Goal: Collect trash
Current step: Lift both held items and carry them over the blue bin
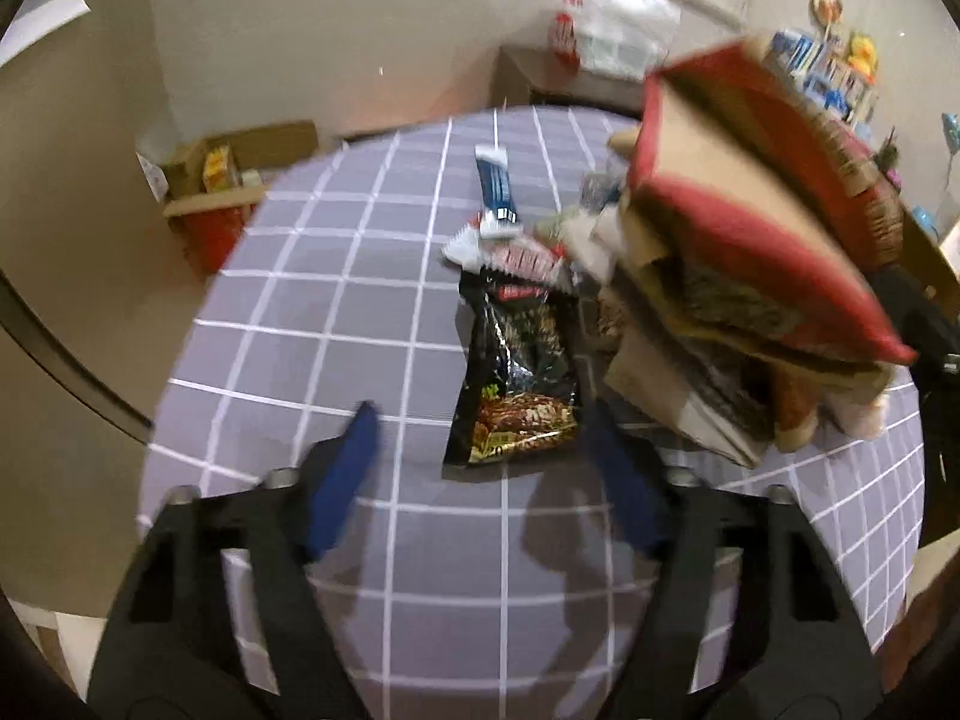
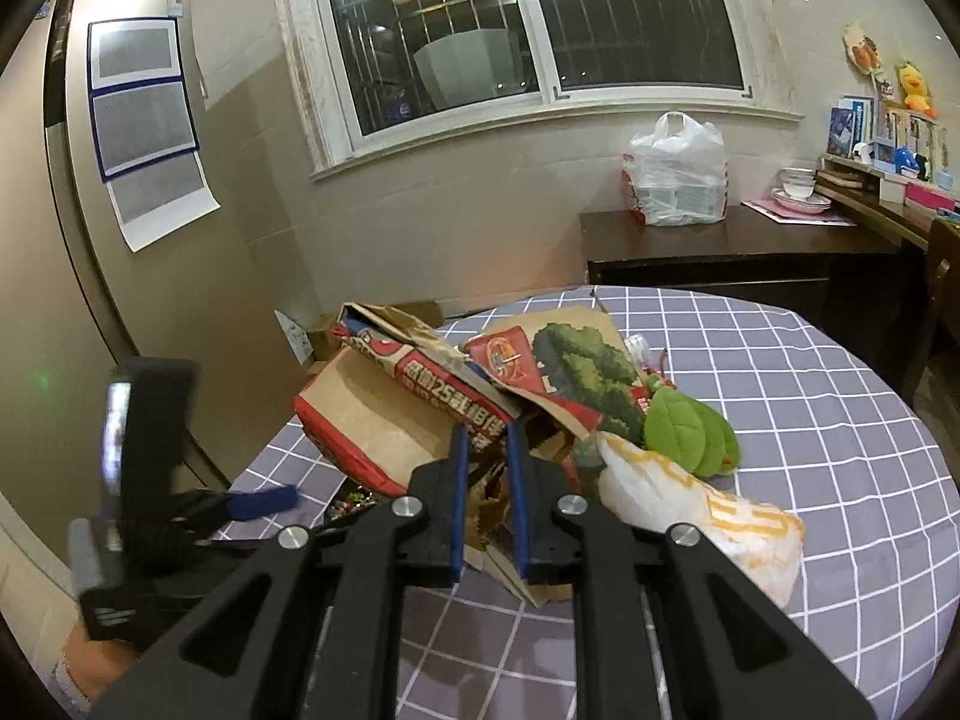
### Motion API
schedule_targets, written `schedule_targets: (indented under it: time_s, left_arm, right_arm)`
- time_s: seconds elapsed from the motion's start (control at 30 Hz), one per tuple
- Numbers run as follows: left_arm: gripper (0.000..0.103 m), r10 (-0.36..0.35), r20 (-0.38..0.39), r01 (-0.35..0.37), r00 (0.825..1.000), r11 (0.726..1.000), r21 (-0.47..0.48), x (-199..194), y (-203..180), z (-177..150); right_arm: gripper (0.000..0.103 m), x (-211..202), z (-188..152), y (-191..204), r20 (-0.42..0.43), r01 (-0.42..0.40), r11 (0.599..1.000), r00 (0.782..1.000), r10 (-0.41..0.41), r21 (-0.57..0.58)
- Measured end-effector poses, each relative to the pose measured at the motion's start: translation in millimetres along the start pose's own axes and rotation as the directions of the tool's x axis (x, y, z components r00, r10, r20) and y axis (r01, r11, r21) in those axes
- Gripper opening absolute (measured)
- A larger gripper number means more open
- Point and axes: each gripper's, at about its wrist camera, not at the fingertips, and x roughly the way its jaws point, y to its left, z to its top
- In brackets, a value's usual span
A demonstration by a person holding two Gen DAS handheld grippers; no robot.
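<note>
My right gripper (image 2: 487, 429) is shut on the edge of a red and brown paper bag (image 2: 390, 414) and holds it tilted above the table; the bag also fills the right of the left wrist view (image 1: 738, 228). My left gripper (image 1: 480, 420) is open and empty, just in front of a black snack wrapper (image 1: 519, 378) lying flat on the checked tablecloth (image 1: 336, 324). Beyond the wrapper lie a red and white wrapper (image 1: 516, 258) and a blue and white wrapper (image 1: 495, 192). A white and yellow wrapper (image 2: 702, 510), a green leaf-shaped item (image 2: 690, 432) and a printed paper bag (image 2: 570, 360) lie beside the held bag.
The round table (image 2: 840, 420) has a grey checked cloth. A dark sideboard (image 2: 738, 252) behind it carries a white plastic bag (image 2: 675, 174) and bowls (image 2: 801, 189). Cardboard boxes (image 1: 228, 180) stand on the floor at the far left. The left gripper body (image 2: 138, 480) shows in the right wrist view.
</note>
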Motion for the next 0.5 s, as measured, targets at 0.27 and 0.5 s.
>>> schedule_targets:
  time_s: [0.27, 0.5]
  left_arm:
    - [0.038, -0.025, 0.007, 0.025, 1.000, 1.000, 0.015, 5, -1, 6]
    - [0.027, -0.104, 0.078, 0.108, 0.991, 0.993, -0.047, -30, 18, -8]
  right_arm:
    - [0.013, 8, -3, 1, -0.015, -0.005, 1.000, 1.000, 0.005, 0.004]
    - [0.013, -2, -4, 12, -0.004, -0.002, 1.000, 1.000, 0.002, -0.009]
